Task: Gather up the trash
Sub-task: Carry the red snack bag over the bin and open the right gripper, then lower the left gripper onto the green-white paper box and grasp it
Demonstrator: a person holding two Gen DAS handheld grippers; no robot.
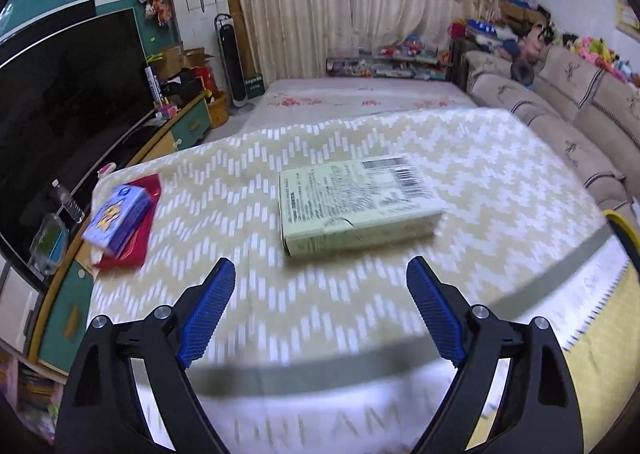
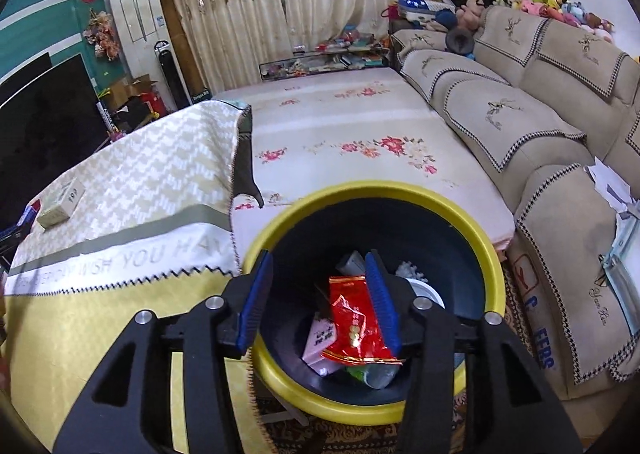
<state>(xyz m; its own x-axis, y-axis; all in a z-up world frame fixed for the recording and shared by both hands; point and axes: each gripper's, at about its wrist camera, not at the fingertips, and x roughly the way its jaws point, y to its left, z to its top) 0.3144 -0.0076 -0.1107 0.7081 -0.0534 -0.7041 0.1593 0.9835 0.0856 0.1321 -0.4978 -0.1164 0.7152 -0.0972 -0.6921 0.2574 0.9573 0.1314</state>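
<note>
Several pieces of trash are already lying in the bin (image 2: 490, 254): a red packet (image 2: 354, 324), a pink carton (image 2: 318, 342), something white and crumpled, and a greenish scrap at the bottom. I am judging the job as partly done, maybe past halfway, since the worktop (image 1: 360, 326) is carrying only a few things now.

I am looking along my right hand-held gripper (image 2: 322, 298), which is hovering directly over the bin's mouth with its fingers apart. The red packet is showing between them, close against the right finger, and I cannot tell whether it is touching that finger or already lying loose on the pile below; nothing is being squeezed, because the gap is far wider than the packet.

Left to collect, as I am reading it, are the pale green box (image 1: 352, 206), lying flat near the middle of the worktop with its barcode up, and the blue box (image 1: 118, 220) sitting on a red sheet (image 1: 132, 242) near the left edge.

My left hand-held gripper (image 1: 320, 302) is pointing at the green box, fingers spread wide and holding nothing. That box is lying just ahead of the fingertips, a little right of centre, not touching them. The gap is looking roughly as wide as the box's near face, so I am expecting a tight fit on approach
</note>
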